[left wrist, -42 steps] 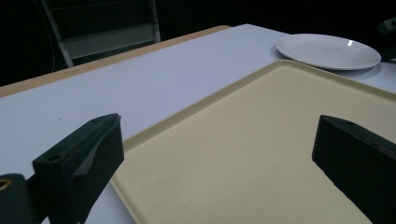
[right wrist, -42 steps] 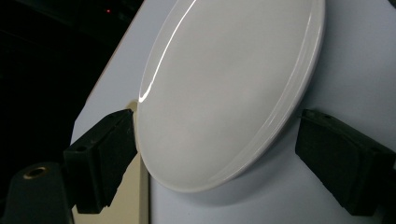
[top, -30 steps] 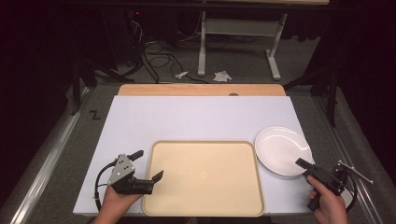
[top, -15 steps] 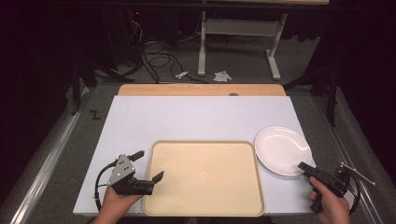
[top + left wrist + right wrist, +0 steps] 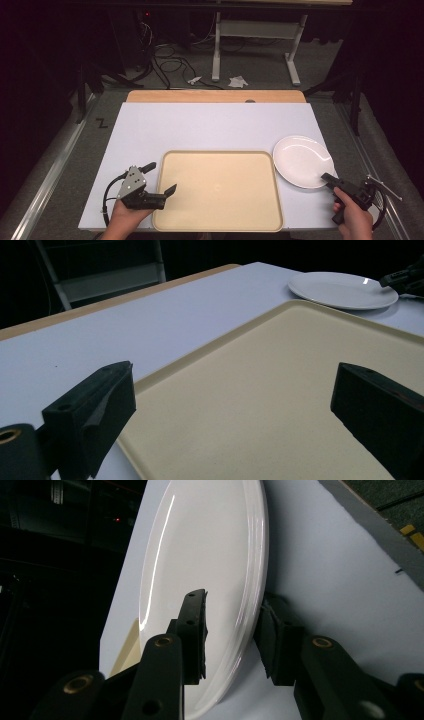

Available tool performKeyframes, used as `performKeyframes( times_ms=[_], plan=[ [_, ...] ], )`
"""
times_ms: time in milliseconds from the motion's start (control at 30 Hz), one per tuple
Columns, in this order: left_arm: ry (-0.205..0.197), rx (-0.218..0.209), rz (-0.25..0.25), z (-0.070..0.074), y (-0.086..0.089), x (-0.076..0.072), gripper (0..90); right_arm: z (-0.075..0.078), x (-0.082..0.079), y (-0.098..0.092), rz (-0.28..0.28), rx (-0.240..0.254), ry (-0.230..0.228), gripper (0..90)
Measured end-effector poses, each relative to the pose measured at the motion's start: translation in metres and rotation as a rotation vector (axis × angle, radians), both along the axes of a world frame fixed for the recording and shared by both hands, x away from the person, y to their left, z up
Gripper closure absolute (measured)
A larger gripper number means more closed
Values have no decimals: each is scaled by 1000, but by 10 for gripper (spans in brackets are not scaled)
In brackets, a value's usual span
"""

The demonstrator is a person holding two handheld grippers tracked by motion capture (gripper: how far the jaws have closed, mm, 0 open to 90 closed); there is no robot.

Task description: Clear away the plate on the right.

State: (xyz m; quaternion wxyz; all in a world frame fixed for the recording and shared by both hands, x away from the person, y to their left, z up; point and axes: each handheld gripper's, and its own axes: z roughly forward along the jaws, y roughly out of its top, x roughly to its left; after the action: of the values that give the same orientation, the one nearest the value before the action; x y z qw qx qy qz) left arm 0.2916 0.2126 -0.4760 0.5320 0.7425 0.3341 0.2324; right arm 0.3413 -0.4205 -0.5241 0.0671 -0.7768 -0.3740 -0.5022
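Jaws astride plate (image 5: 200, 555) rim, closing

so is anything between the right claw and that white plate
Nothing visible. The right claw already straddles the near rim of the round white ceramic plate, one jaw over the top face, one under the rim; its jaws have just been closing, with a gap visible at the upper jaw.

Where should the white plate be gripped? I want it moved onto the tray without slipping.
Grip the white plate by its rim at the near right edge, where the right gripper already straddles it, one jaw above, one beneath. The plate is shallow and lies flat, so only the thin raised rim offers a bite. The jaws have just been closing.
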Motion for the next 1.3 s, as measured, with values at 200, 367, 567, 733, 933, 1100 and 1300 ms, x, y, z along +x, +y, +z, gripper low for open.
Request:
performKeyframes(
  times_ms=[200,367,567,733,933,1100,1300],
  plan=[
    [2,-8,2,0,0,0,52,-2,2,1,-18,12,5,715],
    [2,-3,0,-1,0,0,53,-3,2,0,-18,-9,30,831],
    [2,-6,0,0,0,0,53,-2,3,0,-26,-20,25,852],
    [1,-7,3,0,1,0,54,0,2,-1,-41,-22,14,866],
    [-1,-7,4,0,1,0,54,8,0,-1,-61,-25,-35,890],
    [-1,-9,6,1,1,0,54,13,-1,-2,-63,-37,-52,890],
    [-5,-11,9,1,2,0,54,18,-3,-4,-55,-59,-60,888]
  ],
)
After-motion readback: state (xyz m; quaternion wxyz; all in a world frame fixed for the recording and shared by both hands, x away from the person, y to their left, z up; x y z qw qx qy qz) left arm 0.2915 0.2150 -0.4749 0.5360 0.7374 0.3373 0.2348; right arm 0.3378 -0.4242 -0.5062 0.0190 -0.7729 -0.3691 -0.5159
